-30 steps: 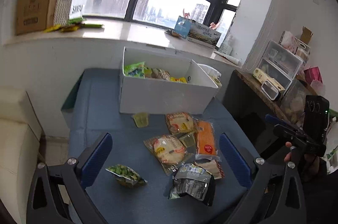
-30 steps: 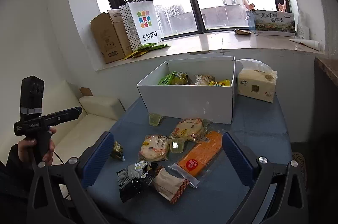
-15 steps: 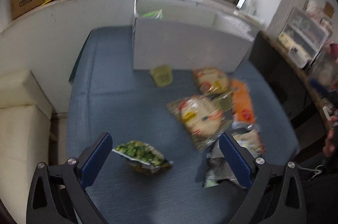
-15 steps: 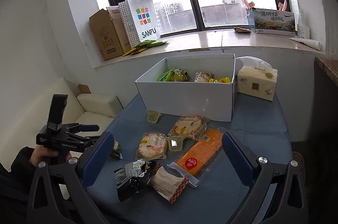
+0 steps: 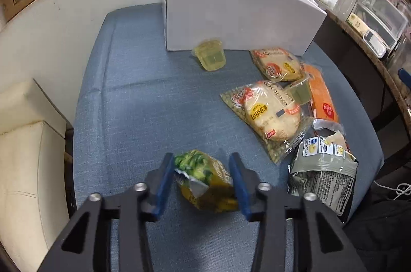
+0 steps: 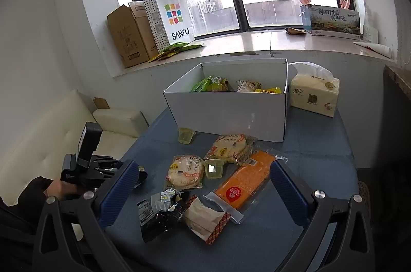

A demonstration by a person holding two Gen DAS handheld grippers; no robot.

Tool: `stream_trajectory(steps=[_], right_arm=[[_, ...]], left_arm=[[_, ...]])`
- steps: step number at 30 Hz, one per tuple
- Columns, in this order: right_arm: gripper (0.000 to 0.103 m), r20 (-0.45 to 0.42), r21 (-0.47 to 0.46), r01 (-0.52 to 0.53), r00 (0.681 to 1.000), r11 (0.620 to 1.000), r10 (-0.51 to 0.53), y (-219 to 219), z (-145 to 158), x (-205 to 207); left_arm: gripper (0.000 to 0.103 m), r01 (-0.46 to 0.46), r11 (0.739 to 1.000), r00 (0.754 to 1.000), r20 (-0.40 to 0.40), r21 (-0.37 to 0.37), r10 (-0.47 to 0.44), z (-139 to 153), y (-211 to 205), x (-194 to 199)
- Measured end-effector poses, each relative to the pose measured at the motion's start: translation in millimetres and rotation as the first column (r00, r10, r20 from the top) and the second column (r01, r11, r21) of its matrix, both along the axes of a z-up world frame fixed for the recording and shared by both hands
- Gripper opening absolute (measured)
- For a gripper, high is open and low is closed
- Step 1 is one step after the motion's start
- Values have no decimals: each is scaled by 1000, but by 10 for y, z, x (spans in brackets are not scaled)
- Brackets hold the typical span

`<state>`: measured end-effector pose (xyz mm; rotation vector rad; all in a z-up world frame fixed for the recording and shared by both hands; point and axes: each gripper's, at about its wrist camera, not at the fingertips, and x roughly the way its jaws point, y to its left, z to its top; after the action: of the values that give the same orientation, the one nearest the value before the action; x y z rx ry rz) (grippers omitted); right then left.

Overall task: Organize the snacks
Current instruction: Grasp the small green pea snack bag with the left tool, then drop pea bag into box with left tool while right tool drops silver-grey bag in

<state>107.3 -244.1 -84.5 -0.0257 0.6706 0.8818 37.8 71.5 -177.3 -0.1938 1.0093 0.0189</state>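
My left gripper point(image 5: 203, 164) is shut on a small green and yellow snack packet point(image 5: 205, 182) at the near left of the blue table point(image 5: 133, 105). In the right wrist view the left gripper point(image 6: 138, 175) is low at the table's left edge. A white box point(image 6: 231, 107) with several snacks inside stands at the back. Two round cake packets point(image 6: 185, 172), an orange packet point(image 6: 246, 182), two jelly cups point(image 6: 186, 134), a grey-black packet point(image 6: 159, 210) and a brown-white packet point(image 6: 203, 219) lie in front of it. My right gripper point(image 6: 203, 184) is open and empty above them.
A tissue pack point(image 6: 314, 95) sits right of the box. A cream sofa point(image 5: 28, 156) stands left of the table. Cardboard boxes point(image 6: 128, 36) and a white shopping bag point(image 6: 172, 15) stand on the windowsill. Shelves with plastic drawers point(image 5: 377, 7) are at the right.
My left gripper has dropped down to the table's near left and shut on the green packet. My right gripper has held almost still.
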Motion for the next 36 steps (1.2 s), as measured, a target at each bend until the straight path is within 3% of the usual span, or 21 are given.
stream_trajectory(steps=[8,18,23,27,30,33,34,35,36], right_arm=[[103,-14,-15,-23,1000,1000,23,76,-51,-17],[103,-50,-163,-147,989,976,140,514,-281,-124],[103,-115,-265,-261,964,928,238,838,-510,-198],[103,-182,-298,-341,937,892,297,1047,-671,-206],[103,-192,-368,-392,919,843,344,1239,-781,-253],[102,-221,-447,-461,888,767,405,1423,-948,-348],[79,-228,-459,-467,884,756,408,1447,-998,-365],[66,-223,-475,-457,889,752,400,1454,-1028,-374],[65,-221,-465,-457,889,758,401,1443,-1019,-377]], left_arm=[[33,-16,999,989,146,-35,21,335,43,-181],[33,-74,992,927,358,-103,107,982,246,-543],[33,-87,990,909,398,-113,125,1134,314,-674],[33,-71,989,912,394,-127,116,1121,315,-689],[33,-58,989,914,392,-132,106,1110,293,-688],[33,-47,989,918,384,-138,98,1083,258,-668],[33,-45,990,919,382,-135,94,1080,240,-663],[33,-40,991,920,381,-131,88,1074,220,-659],[33,-36,991,921,381,-131,84,1065,205,-657]])
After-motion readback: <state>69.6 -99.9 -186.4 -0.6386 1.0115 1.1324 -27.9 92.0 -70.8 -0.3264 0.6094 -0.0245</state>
